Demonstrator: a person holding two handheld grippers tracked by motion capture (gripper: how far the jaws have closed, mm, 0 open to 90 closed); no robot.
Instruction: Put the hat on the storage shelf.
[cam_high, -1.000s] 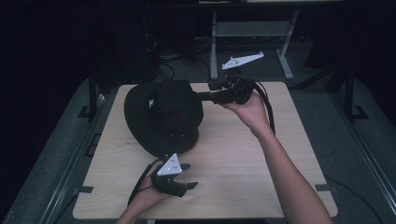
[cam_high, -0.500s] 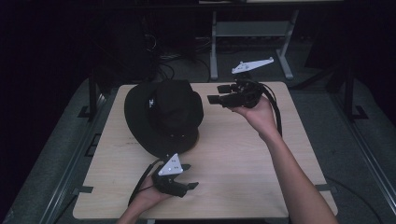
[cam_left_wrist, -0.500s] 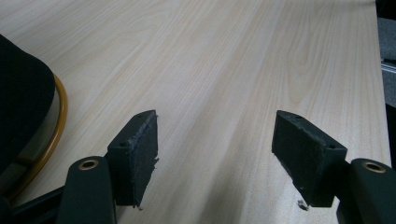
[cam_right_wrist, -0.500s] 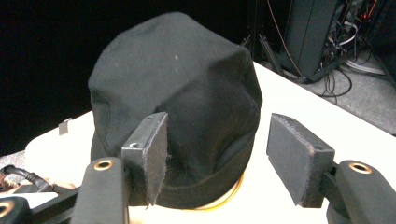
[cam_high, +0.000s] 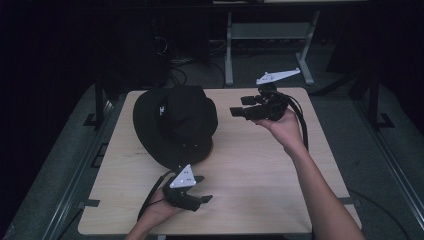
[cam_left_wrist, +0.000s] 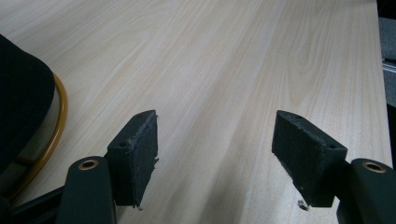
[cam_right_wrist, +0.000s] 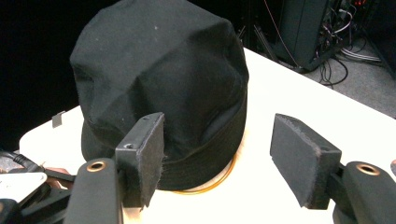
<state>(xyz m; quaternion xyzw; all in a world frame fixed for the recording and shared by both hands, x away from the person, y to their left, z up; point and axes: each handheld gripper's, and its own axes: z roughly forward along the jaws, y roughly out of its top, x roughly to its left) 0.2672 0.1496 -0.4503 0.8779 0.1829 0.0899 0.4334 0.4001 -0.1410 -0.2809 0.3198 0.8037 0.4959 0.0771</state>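
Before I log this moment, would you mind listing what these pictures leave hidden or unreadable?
- Under the black hat: an orange ring peeks out in the right gripper view; what it belongs to is covered.
- White mark on the hat: too small to read in the high view.
- Room behind the table: too dark in the high view.
- Hat in the left gripper view: cut off by the left edge.

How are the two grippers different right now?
The left gripper sits low at the table's near edge, beside the black hat's brim, aimed across bare wood. The right gripper is held higher at the far side, aimed at the hat's crown. What they share: both are black, carry a grey plate, and have jaws wide open, holding nothing.
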